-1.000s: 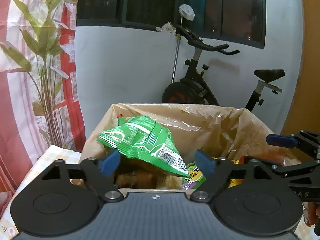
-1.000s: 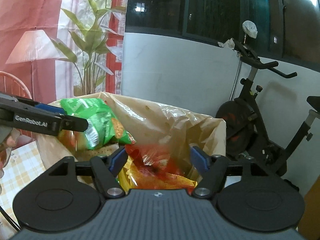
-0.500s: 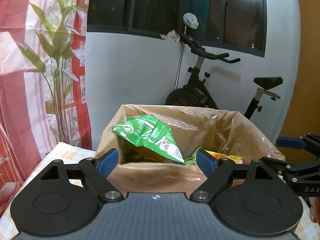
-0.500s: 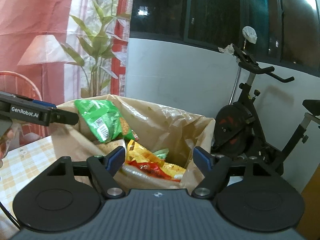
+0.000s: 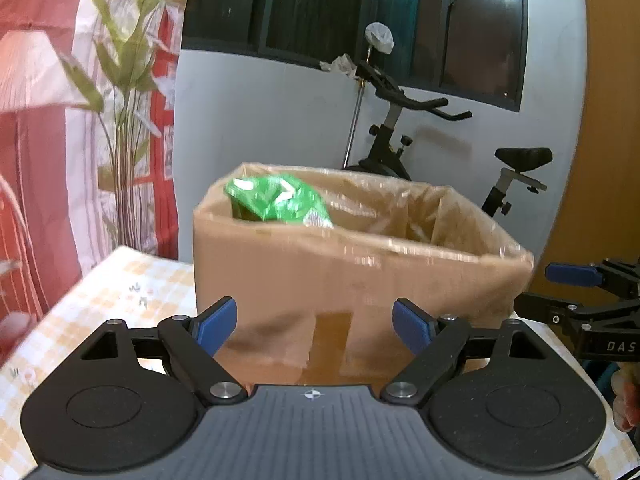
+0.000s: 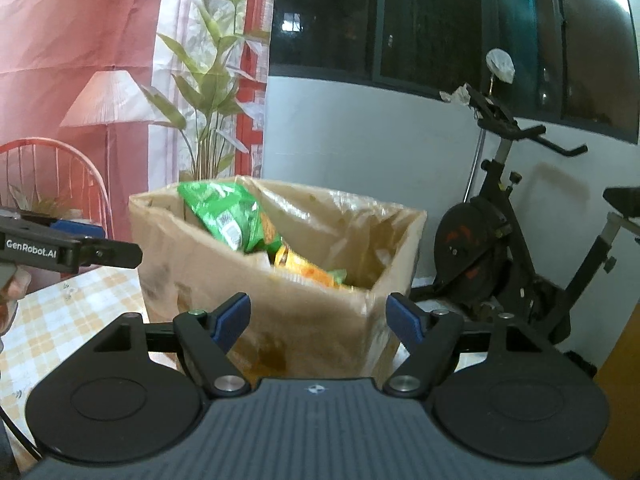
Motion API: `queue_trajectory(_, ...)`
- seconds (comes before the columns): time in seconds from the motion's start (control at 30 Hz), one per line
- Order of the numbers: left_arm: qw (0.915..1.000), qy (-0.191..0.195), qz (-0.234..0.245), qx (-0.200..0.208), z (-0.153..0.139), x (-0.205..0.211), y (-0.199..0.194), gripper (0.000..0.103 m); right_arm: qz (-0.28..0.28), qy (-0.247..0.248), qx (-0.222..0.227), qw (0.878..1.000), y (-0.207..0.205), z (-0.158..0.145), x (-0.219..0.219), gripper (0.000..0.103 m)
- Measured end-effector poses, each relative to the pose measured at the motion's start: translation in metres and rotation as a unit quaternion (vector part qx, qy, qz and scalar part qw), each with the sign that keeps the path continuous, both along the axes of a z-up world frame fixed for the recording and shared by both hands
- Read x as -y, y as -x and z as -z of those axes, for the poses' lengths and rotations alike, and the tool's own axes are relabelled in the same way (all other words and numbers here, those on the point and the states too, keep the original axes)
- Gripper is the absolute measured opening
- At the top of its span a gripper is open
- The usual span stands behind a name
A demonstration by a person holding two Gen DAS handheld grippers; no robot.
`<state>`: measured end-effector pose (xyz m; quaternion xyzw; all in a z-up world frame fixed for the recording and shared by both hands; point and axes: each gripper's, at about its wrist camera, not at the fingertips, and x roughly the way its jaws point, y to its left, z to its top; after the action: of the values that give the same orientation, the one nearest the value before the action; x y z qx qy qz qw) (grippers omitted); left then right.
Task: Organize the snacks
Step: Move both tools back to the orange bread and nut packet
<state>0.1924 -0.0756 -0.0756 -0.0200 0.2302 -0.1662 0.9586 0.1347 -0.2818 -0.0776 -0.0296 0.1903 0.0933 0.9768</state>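
A brown cardboard box (image 5: 352, 280) (image 6: 208, 268) lined with clear plastic stands on the checked table. A green snack bag (image 5: 280, 200) (image 6: 228, 216) pokes up at its left end. Yellow and orange packets (image 6: 308, 268) lie deeper inside, seen only in the right wrist view. My left gripper (image 5: 314, 326) is open, in front of the box's near wall, with nothing between its blue pads. My right gripper (image 6: 318, 318) is also open and empty, facing the box's right corner. Each gripper shows at the edge of the other's view.
The table has a yellow checked cloth (image 5: 104, 304) (image 6: 68, 312). Behind the box is a white wall with a dark window, and an exercise bike (image 5: 420, 128) (image 6: 516, 232) stands on the floor. A printed red curtain with plants (image 5: 80, 120) hangs at left.
Both grippers have drawn back from over the box; the box now looks farther away and its outer walls show. The green bag stays in the box.
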Motion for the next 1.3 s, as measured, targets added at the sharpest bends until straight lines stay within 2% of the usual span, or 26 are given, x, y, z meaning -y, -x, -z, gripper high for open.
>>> queue_trajectory(0.53,0.9989,-0.008,-0.002,-0.046,0.056,-0.004,0.002,0.087,0.049,-0.029,-0.064,0.996,0.022,0.063,0.031,0.077)
queue_trajectory(0.87,0.9976,-0.024,0.022,-0.060,0.076,0.013,0.004,0.086,0.067,-0.029,-0.098,0.992,0.034,0.101,0.049,0.077)
queue_trajectory(1.17,0.9957,-0.017,0.050,-0.075,0.088,0.032,-0.001,0.085,0.076,-0.034,-0.122,0.989,0.033,0.123,0.057,0.077)
queue_trajectory(1.3,0.9942,-0.013,0.065,-0.084,0.093,0.040,-0.003,0.080,0.075,-0.045,-0.131,0.988,0.028,0.130,0.058,0.077)
